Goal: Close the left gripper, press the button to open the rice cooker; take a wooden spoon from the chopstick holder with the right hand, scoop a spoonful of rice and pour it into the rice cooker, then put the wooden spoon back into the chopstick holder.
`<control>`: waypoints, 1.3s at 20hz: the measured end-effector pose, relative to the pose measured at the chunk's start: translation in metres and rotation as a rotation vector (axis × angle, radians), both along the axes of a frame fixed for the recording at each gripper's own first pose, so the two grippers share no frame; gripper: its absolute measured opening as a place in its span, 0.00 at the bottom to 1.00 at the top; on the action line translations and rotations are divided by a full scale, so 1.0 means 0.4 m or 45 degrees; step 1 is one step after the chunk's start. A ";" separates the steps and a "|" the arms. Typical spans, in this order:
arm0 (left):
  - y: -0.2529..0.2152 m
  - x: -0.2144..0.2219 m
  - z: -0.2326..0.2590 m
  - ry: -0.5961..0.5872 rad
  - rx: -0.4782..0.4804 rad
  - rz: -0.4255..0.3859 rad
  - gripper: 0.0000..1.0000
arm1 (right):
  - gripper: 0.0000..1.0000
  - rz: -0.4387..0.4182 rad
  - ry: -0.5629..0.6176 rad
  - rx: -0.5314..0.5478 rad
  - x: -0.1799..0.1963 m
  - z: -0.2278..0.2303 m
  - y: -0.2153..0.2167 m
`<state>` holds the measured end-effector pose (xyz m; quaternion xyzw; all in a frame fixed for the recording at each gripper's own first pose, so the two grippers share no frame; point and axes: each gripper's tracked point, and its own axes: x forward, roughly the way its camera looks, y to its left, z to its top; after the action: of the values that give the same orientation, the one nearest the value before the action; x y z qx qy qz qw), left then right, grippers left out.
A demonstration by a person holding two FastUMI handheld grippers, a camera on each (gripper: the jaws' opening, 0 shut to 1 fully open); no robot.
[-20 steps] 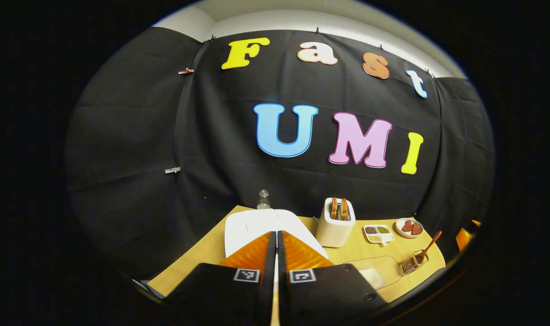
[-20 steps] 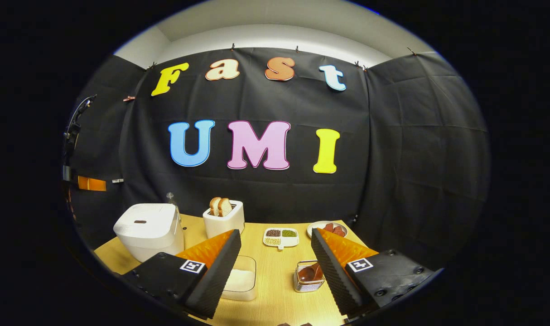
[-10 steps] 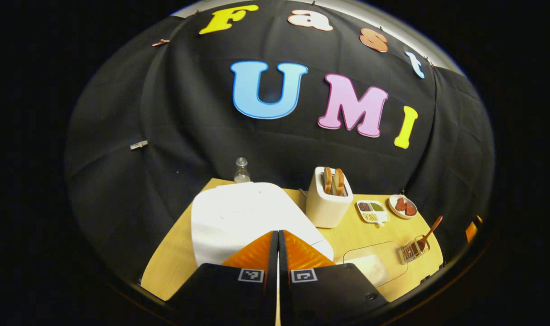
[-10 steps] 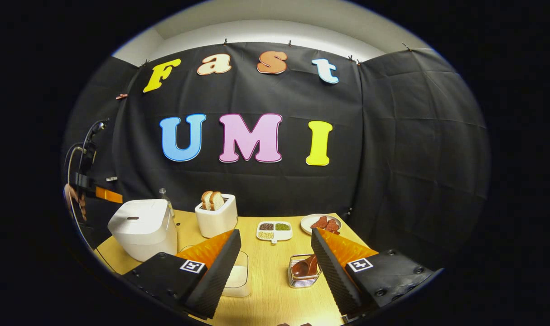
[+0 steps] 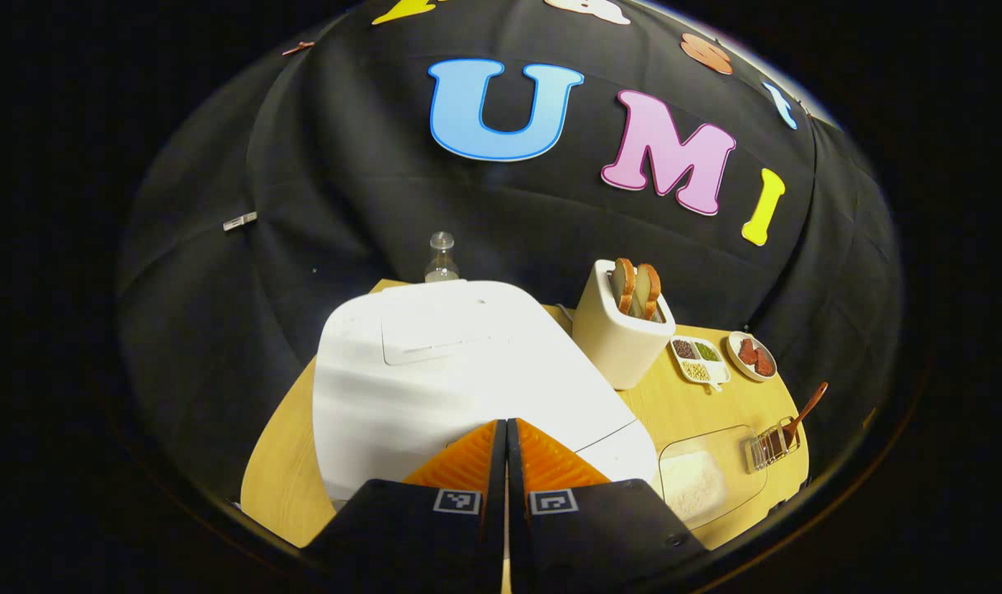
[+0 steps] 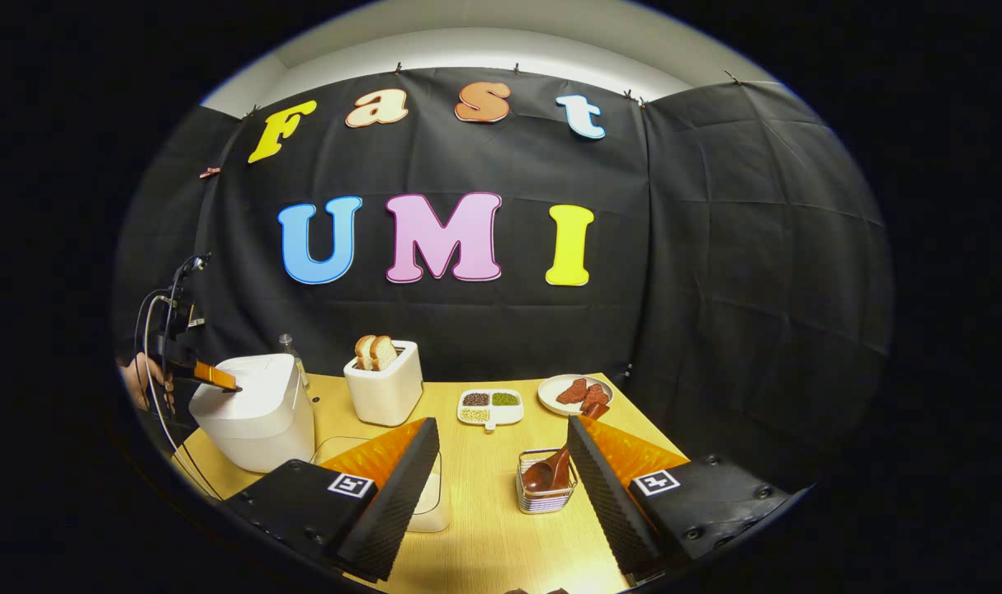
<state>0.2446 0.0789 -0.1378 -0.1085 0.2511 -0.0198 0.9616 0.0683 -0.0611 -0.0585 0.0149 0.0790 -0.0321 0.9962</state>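
Left gripper [image 5: 505,425], fingers pressed together on nothing, poised over the rice cooker [image 5: 451,371] lid for the button press.

Step in hand, as I judge it, is the first one: the lid lies flat and unopened, and the closed tips need to drop onto the button near the lid's front edge, hidden beneath them. Right gripper [image 6: 501,450] hangs wide apart and empty; its wooden spoon [image 6: 550,472] stands in the wire chopstick holder [image 6: 545,495] between its fingers at 12 o'clock. White, boxy, smooth, the cooker sits at the table's [image 6: 484,544] 9 o'clock.
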 end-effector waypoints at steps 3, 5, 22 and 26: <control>0.005 0.007 -0.009 -0.020 0.010 0.003 0.08 | 0.98 -0.015 0.010 -0.007 0.000 -0.013 -0.015; 0.004 0.005 -0.014 0.000 -0.009 0.024 0.12 | 0.98 -0.017 0.019 0.005 -0.001 -0.016 -0.019; -0.080 -0.264 0.372 -0.588 0.136 0.209 0.09 | 0.98 -0.049 0.036 0.068 0.049 -0.036 -0.112; -0.161 -0.354 0.334 -0.535 0.130 0.149 0.14 | 0.98 -0.052 0.066 0.084 0.093 -0.054 -0.155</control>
<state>0.1031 0.0144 -0.0044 -0.0675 0.0391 0.0266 0.9966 0.1055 -0.1231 -0.0799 0.0483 0.1055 -0.0503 0.9920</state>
